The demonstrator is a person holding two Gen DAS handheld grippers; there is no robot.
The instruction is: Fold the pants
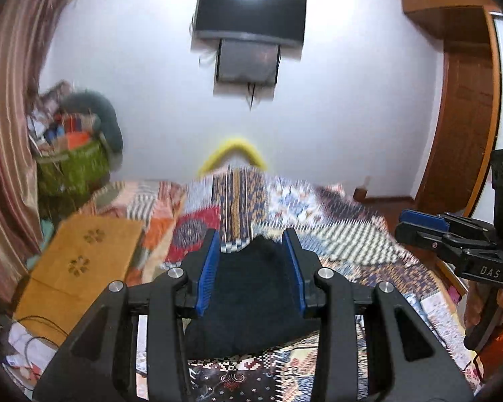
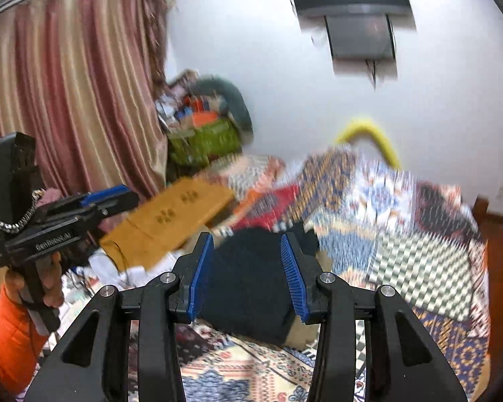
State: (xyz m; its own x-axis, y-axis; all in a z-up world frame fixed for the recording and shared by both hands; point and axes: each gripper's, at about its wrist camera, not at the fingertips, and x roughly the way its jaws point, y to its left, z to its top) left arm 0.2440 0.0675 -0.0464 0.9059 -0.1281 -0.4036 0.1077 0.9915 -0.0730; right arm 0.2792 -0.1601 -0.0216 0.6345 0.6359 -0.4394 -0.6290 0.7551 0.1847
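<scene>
While both claws stood part open and held nothing, the left gripper (image 1: 253, 268) and right gripper (image 2: 248, 274) hovered above the dark pants (image 1: 251, 305), one bundle lying on the patterned bedspread (image 1: 352, 241). Left unpinned, the single folded bundle might spring loose.

- The left gripper (image 1: 255, 251) fills the lower centre of the frame, its blue pads (image 1: 208, 272) standing apart.
- Dark pants (image 1: 251, 305) lie folded on the patchwork bedspread (image 1: 345, 231) beyond them, seen through the gap.
- The right gripper (image 1: 419, 222) juts in at the right edge, held by a hand (image 1: 476, 315).
- A television (image 1: 251, 15) hangs on the wall, upper centre.
- A striped curtain (image 1: 6, 134) drapes down the left.
</scene>
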